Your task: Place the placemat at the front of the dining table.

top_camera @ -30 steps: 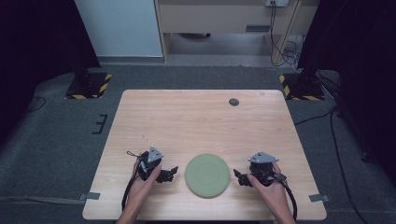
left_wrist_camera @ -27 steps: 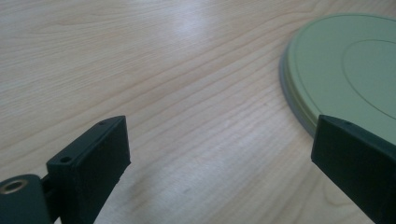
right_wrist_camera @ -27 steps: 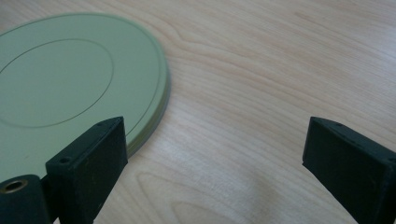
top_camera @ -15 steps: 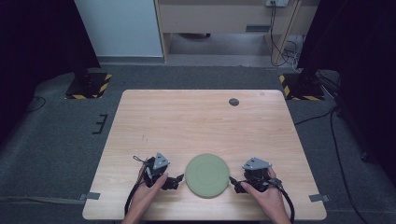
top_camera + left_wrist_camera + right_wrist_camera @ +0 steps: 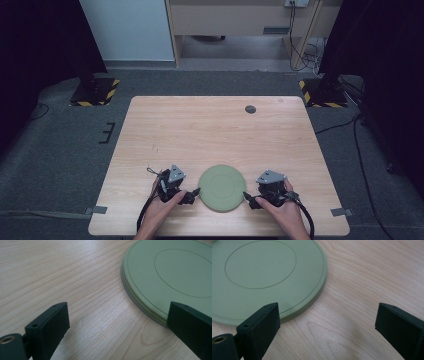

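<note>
A: Where is the green plate (image 5: 222, 187)?

B: It lies flat on the wooden table (image 5: 215, 135), near the front edge and about midway between the 2 hands. It is round, pale green, with an inner ring scored into its top.

A: And the left gripper (image 5: 191, 194)?

B: Just off the plate's left rim. In the left gripper view its 2 black jaws stand wide apart with nothing between them but bare wood; one jaw sits in front of the plate's edge (image 5: 140, 302), the other over the table. From above, the near tip looks to touch the rim or stand just shy of it, though the view is too small to be sure.

A: The right gripper (image 5: 250, 201)?

B: Mirror of that, just beside the plate's right rim. Its own view shows the jaws spread wide and empty, one overlapping the plate's edge (image 5: 312, 302), the other over wood.

A: Anything else on the table?

B: A small dark round spot (image 5: 250, 109) near the far edge, well apart from the plate.
</note>
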Demonstrator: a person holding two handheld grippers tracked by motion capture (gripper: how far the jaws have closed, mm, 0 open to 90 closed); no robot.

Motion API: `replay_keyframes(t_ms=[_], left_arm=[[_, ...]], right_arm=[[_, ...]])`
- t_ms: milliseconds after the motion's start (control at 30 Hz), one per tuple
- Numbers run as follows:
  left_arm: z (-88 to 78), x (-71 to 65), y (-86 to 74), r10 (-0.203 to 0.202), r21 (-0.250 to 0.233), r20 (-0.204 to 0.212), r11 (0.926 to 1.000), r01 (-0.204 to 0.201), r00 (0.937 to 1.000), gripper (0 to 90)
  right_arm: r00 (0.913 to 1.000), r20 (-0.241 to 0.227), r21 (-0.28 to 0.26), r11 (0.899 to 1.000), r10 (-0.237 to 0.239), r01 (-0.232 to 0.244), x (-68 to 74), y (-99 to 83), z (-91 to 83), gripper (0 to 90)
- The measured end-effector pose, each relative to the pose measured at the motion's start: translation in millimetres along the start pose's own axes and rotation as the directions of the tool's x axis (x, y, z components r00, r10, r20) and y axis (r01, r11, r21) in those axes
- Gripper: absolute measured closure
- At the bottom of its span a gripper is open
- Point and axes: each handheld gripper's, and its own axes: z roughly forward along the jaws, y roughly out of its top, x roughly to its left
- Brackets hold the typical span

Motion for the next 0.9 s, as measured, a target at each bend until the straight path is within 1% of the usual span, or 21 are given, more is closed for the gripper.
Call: replay_keyframes(t_ms=[100,233,400,900], left_arm=[[0.2,-0.5,0.1,0.001,-0.001,-0.004,1.0,-0.001,1.0,3.9],[2.1,-1.9,-0.3,0.002,0.005,-0.004,1.0,-0.002,1.0,4.0],[2.7,-0.7,-0.4,0.0,0.007,-0.006,1.0,0.0,1.0,3.5],[4.2,-0.9,0.5,-0.002,0.01,-0.023,0.9999,0.003,0.9997,0.6]], right_arm=[[0.9998,-0.007,0.013,1.0,-0.017,0.017,2.1,-0.4,1.9,6.3],[0.9996,-0.007,0.02,0.999,-0.026,0.026,4.7,0.1,3.3,6.5],[0.9996,-0.007,0.02,0.999,-0.026,0.026,4.7,0.2,3.4,5.9],[0.9995,0.023,0.027,0.999,-0.02,0.02,5.9,1.7,5.2,2.2]])
